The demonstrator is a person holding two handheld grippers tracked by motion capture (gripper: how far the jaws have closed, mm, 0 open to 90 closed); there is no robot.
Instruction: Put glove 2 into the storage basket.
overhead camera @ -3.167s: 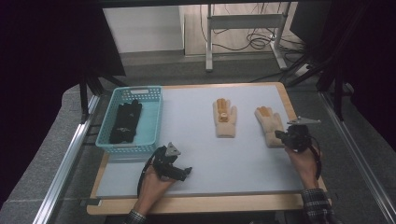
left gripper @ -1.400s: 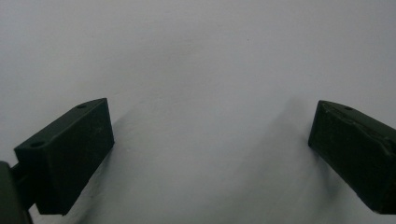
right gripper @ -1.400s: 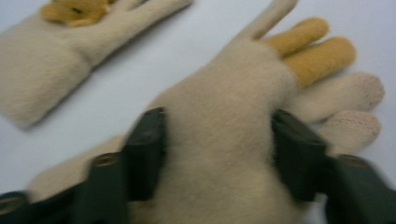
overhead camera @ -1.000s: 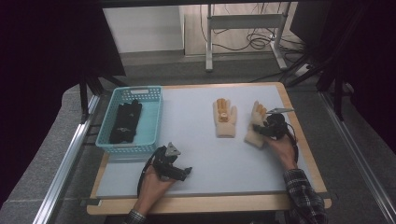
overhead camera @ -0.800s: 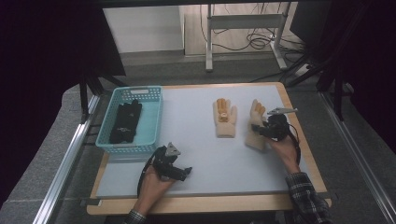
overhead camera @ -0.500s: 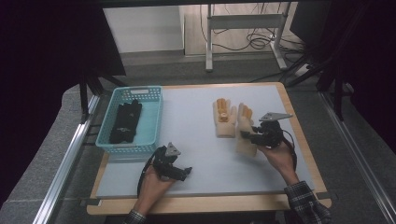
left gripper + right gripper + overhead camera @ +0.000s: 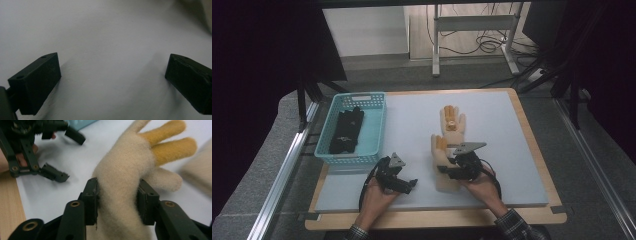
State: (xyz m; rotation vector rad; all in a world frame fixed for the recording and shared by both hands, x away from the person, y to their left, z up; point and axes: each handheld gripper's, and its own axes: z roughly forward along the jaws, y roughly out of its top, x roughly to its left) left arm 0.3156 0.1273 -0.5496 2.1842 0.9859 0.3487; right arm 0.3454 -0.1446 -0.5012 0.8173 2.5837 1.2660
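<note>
A cream glove with orange fingertips (image 7: 443, 182) lies on the white mat near the front, and my right gripper (image 7: 447, 167) is shut across its palm. In the right gripper view both pads squeeze the glove (image 7: 125, 170), though the jaws (image 7: 117, 200) have just been opening a little. A second cream glove (image 7: 452, 121) lies flat just beyond it. To the left, my left gripper (image 7: 409, 184) rests low on the mat, open. In its own view the left gripper (image 7: 112, 82) has bare mat between wide jaws. The right gripper view shows the left gripper (image 7: 72, 157) close by.
A teal basket (image 7: 362, 97) at the left of the board holds black gloves (image 7: 346, 131). The mat (image 7: 502, 130) sits on a wooden board whose edge runs along the front. Metal rails flank the table on both sides.
My right gripper has dragged the cream glove left and toward the front, from the right side to beside the other glove. The left gripper has stayed put.
</note>
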